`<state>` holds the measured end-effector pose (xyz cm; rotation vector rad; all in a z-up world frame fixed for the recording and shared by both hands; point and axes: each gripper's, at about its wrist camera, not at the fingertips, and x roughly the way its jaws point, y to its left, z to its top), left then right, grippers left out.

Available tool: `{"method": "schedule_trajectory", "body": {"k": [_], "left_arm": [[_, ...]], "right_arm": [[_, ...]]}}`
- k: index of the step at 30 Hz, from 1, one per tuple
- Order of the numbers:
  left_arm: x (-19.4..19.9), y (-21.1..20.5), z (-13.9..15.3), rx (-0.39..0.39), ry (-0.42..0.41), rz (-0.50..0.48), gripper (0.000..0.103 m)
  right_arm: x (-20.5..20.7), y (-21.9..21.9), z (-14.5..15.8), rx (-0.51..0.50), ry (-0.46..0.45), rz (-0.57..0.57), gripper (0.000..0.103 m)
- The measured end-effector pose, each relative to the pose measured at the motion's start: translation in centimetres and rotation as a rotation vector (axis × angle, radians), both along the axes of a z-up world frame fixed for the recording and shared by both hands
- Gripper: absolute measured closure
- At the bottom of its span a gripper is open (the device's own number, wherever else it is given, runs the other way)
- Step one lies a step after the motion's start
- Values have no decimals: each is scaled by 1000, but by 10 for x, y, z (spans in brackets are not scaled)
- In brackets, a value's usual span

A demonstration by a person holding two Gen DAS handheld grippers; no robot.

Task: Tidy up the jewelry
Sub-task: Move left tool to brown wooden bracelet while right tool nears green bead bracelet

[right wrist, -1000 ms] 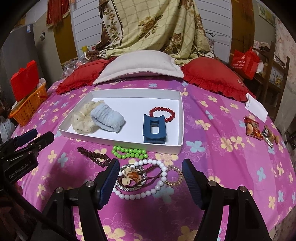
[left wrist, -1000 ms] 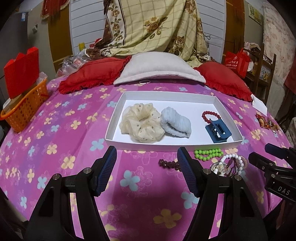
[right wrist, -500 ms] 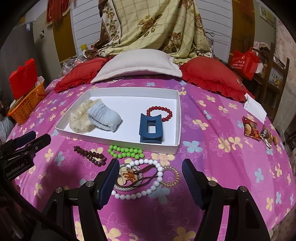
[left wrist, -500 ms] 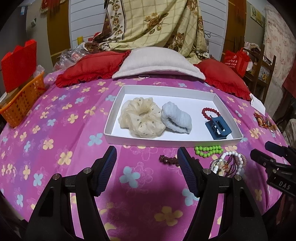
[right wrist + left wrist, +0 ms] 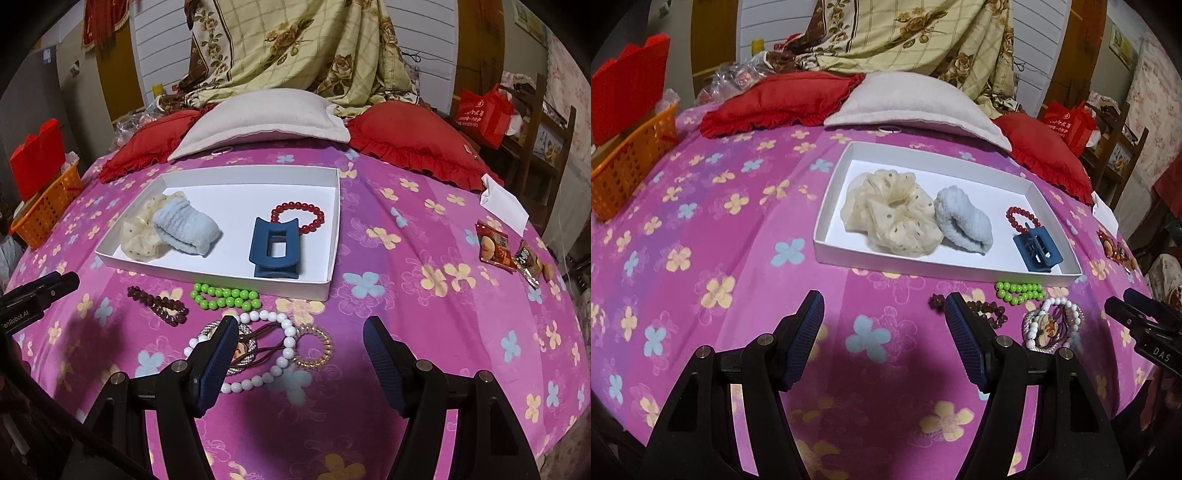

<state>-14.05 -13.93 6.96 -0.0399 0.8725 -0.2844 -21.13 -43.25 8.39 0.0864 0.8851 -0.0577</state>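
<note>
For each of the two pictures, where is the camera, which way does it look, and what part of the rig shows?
Left wrist: on the left gripper, tilted down over the bedspread, toward the white tray; own open fingers, right gripper's tip at right.
Right wrist: on the right gripper, above the white bead bracelet; own open fingers, left gripper's tip at left.
Shared: tray, blue hair claw, green bead bracelet.

Both views are lit softly and rather dimly from overhead indoor light, with a warm cast. Dark, diffuse shadows are thrown onto the bedspread below each hand-held gripper. The white tray is rendered brightest, without glare. Strong fisheye bending is seen, straight edges are curved, and the corners are blacked out. Focus is held sharp centrally and softened toward the rims.
</note>
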Motion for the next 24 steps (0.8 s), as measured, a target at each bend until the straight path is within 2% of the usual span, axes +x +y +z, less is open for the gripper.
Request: {"method": "schedule_trajectory", "body": {"k": [7,24], "left_arm": [[0,-6,-5,16,11,-17,35],[0,-8,-6,18,13,-16,35]], "right_arm": [[-1,6,1,-41,-6,7,36],[-1,8,-1,-51,2,11,35]]}}
